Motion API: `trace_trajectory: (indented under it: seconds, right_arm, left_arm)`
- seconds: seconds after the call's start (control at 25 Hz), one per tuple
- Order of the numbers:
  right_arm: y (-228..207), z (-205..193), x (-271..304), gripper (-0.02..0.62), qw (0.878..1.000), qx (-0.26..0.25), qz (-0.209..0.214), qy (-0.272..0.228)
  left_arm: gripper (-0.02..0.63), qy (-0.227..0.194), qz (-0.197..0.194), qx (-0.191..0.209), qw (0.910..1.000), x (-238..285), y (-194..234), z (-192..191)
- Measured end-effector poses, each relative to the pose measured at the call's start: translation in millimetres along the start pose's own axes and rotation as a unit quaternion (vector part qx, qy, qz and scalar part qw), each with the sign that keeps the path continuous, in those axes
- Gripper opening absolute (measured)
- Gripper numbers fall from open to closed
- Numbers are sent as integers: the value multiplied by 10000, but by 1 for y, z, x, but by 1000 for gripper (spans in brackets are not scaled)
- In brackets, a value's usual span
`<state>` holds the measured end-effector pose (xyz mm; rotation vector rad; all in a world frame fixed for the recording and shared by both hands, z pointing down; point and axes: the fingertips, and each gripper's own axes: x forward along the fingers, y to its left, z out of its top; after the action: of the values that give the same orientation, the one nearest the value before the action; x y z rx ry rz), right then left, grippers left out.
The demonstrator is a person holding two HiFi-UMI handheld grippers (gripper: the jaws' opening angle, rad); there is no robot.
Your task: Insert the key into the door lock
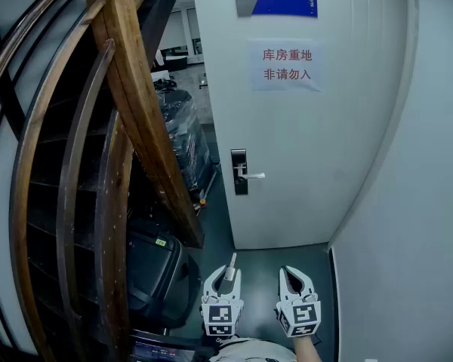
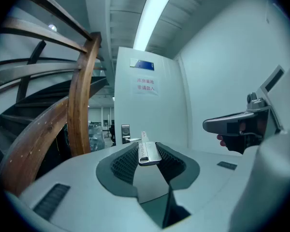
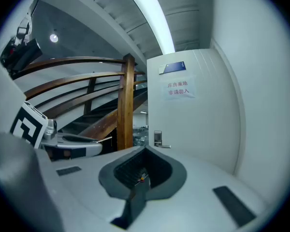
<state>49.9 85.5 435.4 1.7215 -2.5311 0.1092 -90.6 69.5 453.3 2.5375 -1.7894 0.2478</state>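
A white door (image 1: 302, 142) stands ahead, with a dark lock plate (image 1: 239, 172) and a silver lever handle (image 1: 251, 176) at its left edge. My left gripper (image 1: 225, 275) is low in the head view and shut on a flat silver key (image 1: 230, 266). The key's blade points forward toward the door. In the left gripper view the key (image 2: 149, 151) lies between the ribbed pads, in line with the far-off lock (image 2: 125, 132). My right gripper (image 1: 295, 275) hangs beside the left one, open and holding nothing. From the right gripper view the lock (image 3: 157, 138) also looks far away.
A curved wooden stair railing (image 1: 136, 111) rises on the left. A black case (image 1: 155, 270) sits under it, and wrapped goods (image 1: 181, 134) stand beyond. A white wall (image 1: 415, 240) closes the right side. The door carries a paper notice (image 1: 285, 65).
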Motion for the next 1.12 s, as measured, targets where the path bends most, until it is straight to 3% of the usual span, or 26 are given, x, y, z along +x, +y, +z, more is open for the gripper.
trace_trajectory:
  seconds: [0.56, 1.12]
  right_arm:
    - [6, -7, 15, 6, 9998, 149, 127, 39]
    - [31, -29, 40, 6, 9992, 203, -88, 319]
  left_arm:
    - [117, 91, -26, -51, 9999, 9, 9, -9]
    - [117, 266, -306, -44, 9992, 17, 38, -31]
